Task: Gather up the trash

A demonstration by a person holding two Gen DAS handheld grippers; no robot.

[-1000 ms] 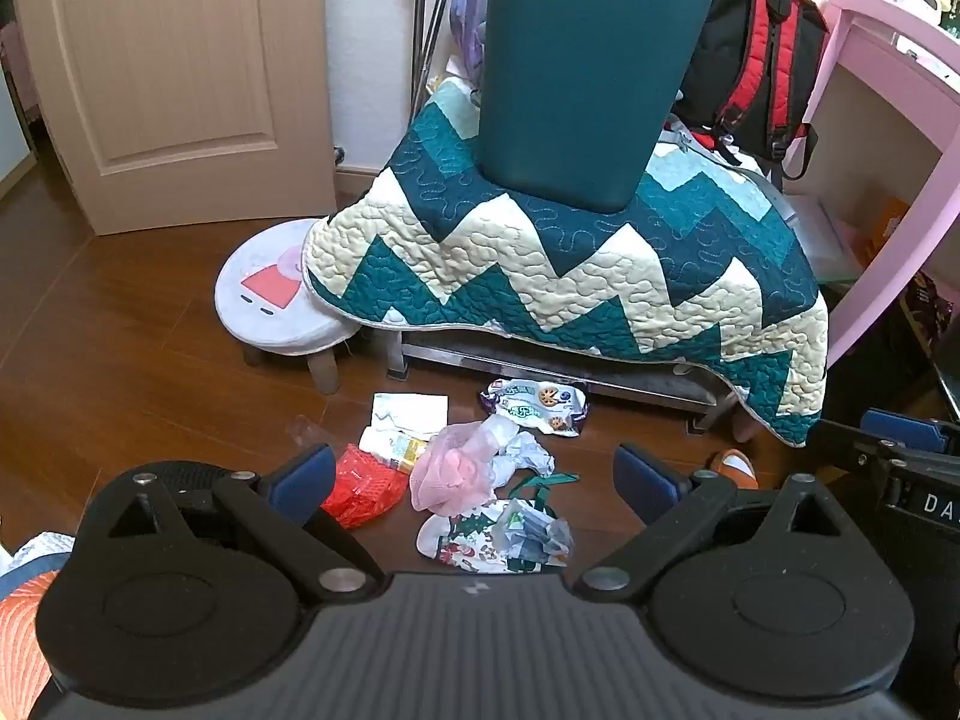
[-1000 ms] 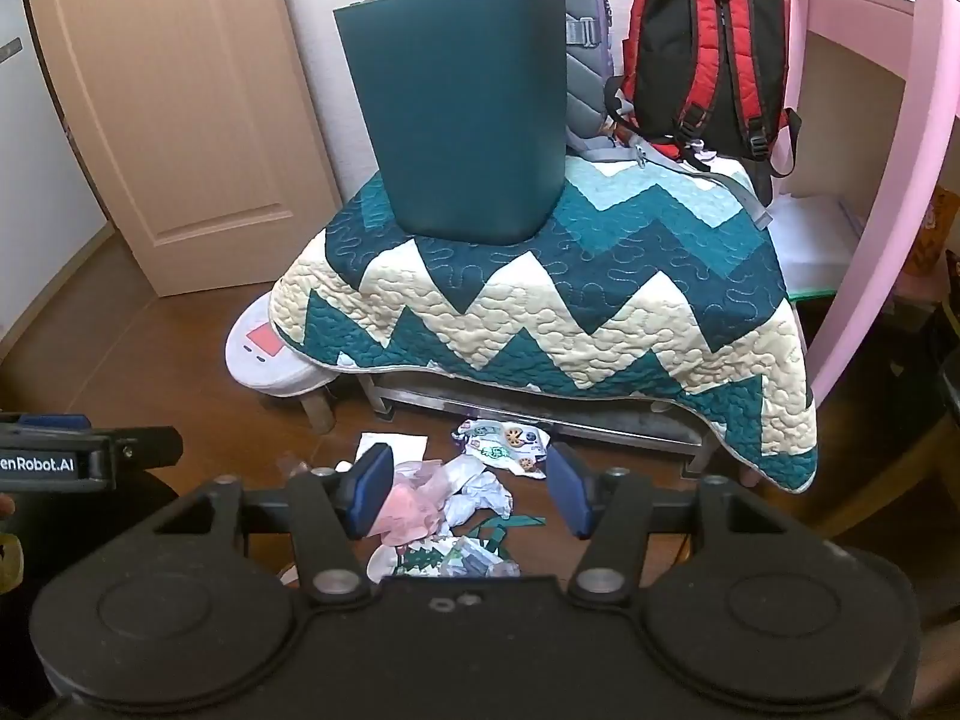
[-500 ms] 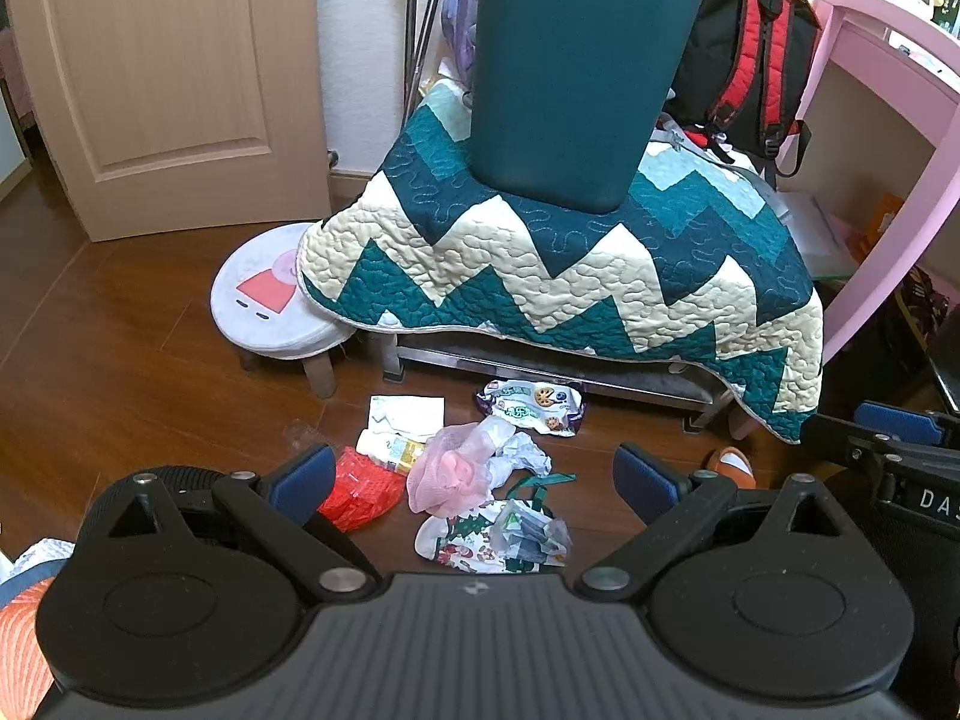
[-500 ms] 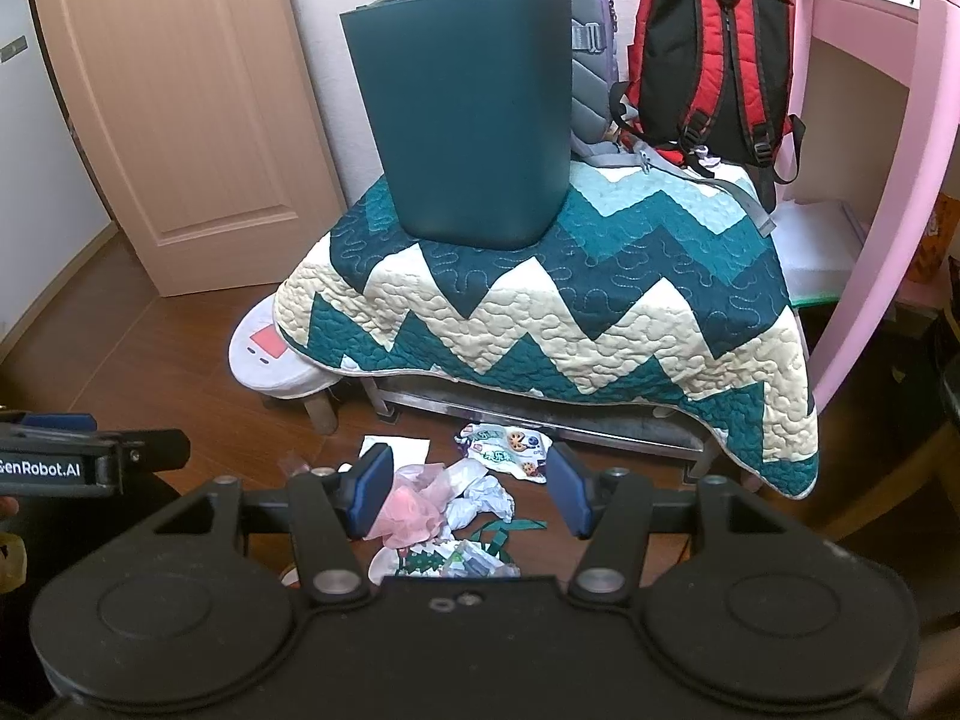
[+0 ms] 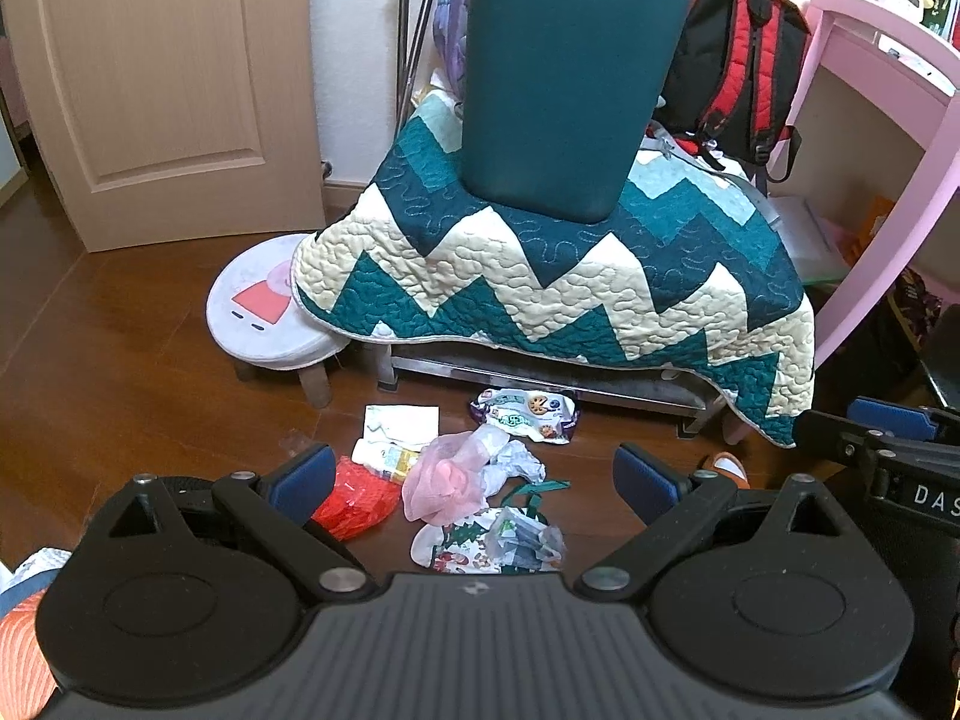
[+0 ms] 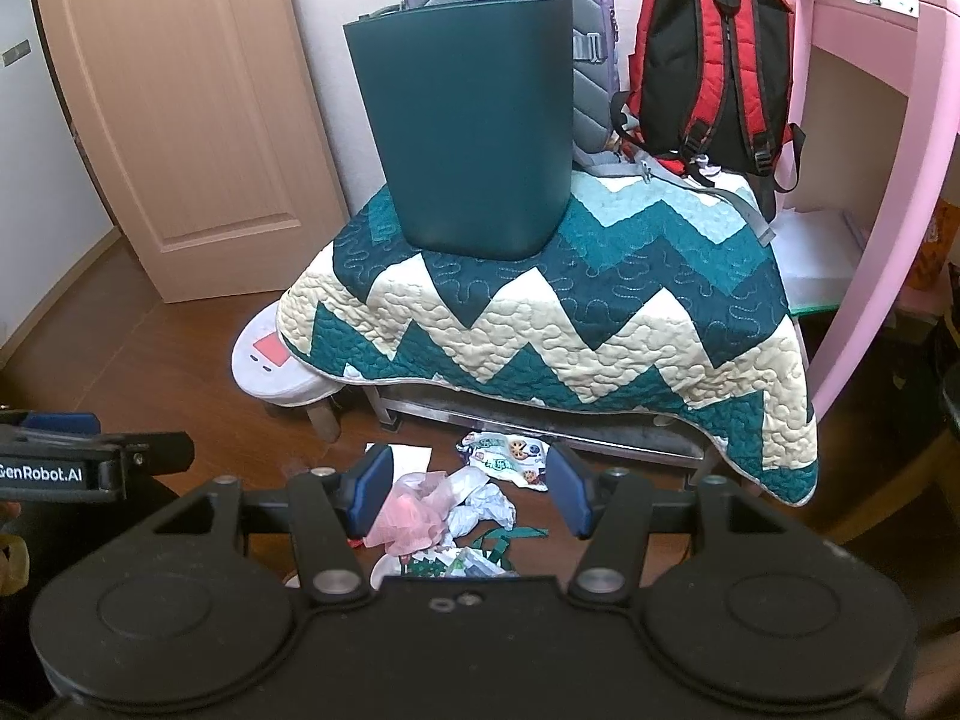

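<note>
In the left wrist view, the left gripper (image 5: 474, 474) hangs above the floor (image 5: 120, 348) with its two blue-padded fingers (image 5: 300, 477) spread wide, holding and touching nothing. Below and between them lies the trash, one loose pile of about six pieces: a red wrapper (image 5: 359, 501), a white packet (image 5: 396, 435), a pink bag (image 5: 444, 483), crumpled white paper (image 5: 510, 462), a printed snack bag (image 5: 528, 414) and a patterned bag with green handles (image 5: 480, 543). The pile sits on the floor just in front of the near edge of the quilt-covered bench (image 5: 558, 282); the snack bag's long axis runs left to right, parallel to that edge. One dark green bin (image 5: 564, 102) stands upright on the quilt, open end up. A round stool (image 5: 270, 312) tucks under the quilt's left corner. The right gripper's edge (image 5: 894, 438) shows at far right.

In the right wrist view, the right gripper (image 6: 468, 489) is also parted, less widely, and empty. The pink bag (image 6: 408, 516), white paper (image 6: 480, 501) and snack bag (image 6: 507, 459) show between its fingers (image 6: 372, 483). Two backpacks stand behind the bin (image 6: 468, 144), one purple-grey (image 6: 591, 42), one red-and-black (image 6: 714, 66).
</note>
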